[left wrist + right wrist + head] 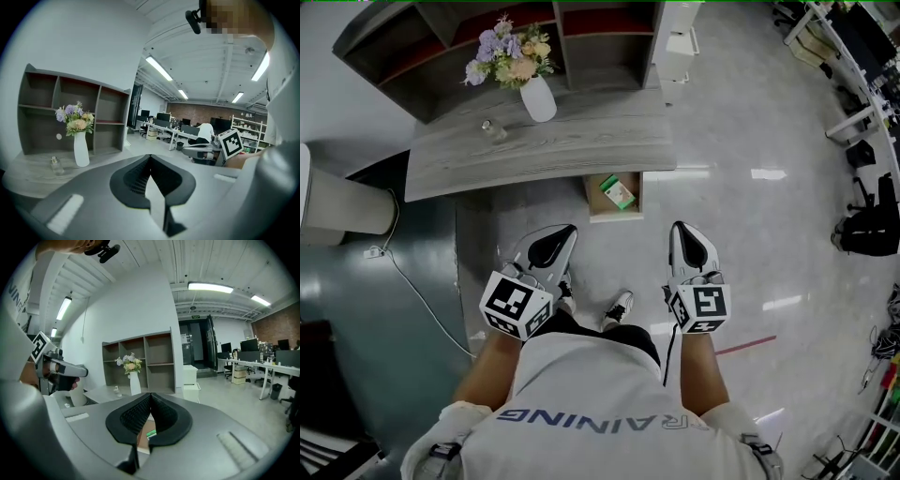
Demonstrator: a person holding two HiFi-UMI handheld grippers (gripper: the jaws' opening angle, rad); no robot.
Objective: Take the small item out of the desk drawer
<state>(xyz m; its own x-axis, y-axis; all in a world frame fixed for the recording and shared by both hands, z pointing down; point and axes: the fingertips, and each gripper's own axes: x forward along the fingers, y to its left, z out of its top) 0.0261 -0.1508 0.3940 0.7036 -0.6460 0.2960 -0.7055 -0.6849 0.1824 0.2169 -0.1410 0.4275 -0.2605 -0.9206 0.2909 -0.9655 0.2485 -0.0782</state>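
The left gripper (pixel 150 158) and the right gripper (pixel 151 395) each have their jaws pressed tip to tip, holding nothing. Both hover side by side over glossy floor (pixel 722 202), which is all that lies between them and the desk (pixel 581 141). The drawer (pixel 593 208) stands pulled out from under the desk's front edge, near its right corner. In it lies the small item (pixel 619 191), a flat green-and-white box, slightly askew. On the desktop a white vase (pixel 537 98) of flowers (pixel 508 56) stands near the back edge, with a glass bottle (pixel 493 130) just left of it, before the shelf unit (pixel 441 37).
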